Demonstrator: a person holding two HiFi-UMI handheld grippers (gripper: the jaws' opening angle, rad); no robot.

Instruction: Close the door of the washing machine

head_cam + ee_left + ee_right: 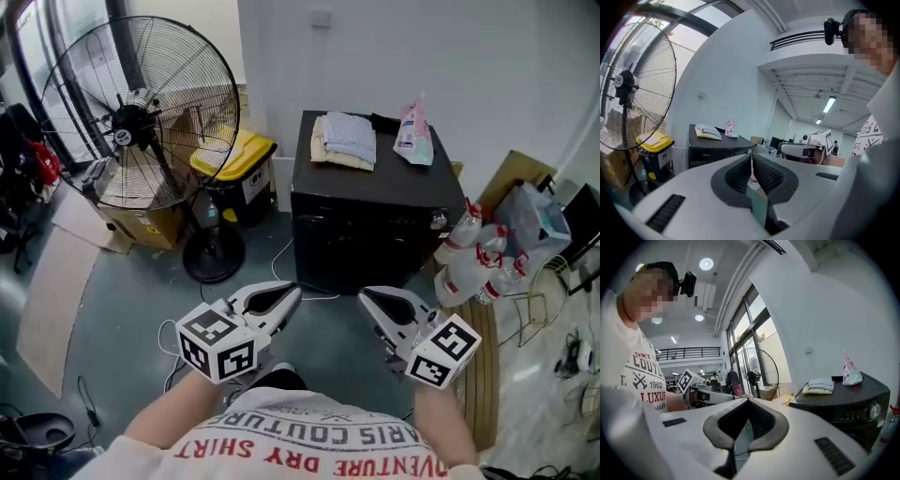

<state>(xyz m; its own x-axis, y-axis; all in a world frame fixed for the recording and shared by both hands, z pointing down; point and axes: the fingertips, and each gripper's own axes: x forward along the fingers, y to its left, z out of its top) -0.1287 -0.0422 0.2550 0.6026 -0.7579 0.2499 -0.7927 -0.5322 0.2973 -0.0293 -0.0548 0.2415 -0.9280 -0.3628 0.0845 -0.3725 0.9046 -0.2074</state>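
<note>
**Head view.** The washing machine (375,202) is a boxy black cabinet with a smooth matt top and a glossy front that reads flat and flush. It stands on the grey floor (141,309) ahead of you, against the white wall. On its top lie folded cloths (345,141) and a soft pink pouch (413,131). A round wire-cage fan (141,117) stands to its left, and clear plastic bottles (473,258) stand to its right. Your left claw (292,292) and right claw (367,296) are both smooth grey plastic tapering to points. They hover side by side short of the machine, touching nothing.

**Left gripper view.** The left claw (751,157) is closed. Its ribbed black pads meet at the tips, with nothing gripped. The washing machine (717,149) sits beyond, apart from the tips.

**Right gripper view.** The right claw (749,398) is fully closed and empty, ribbed pads together. The washing machine (848,404) lies off to the right, with a round silver knob (875,409) on its front.
</note>
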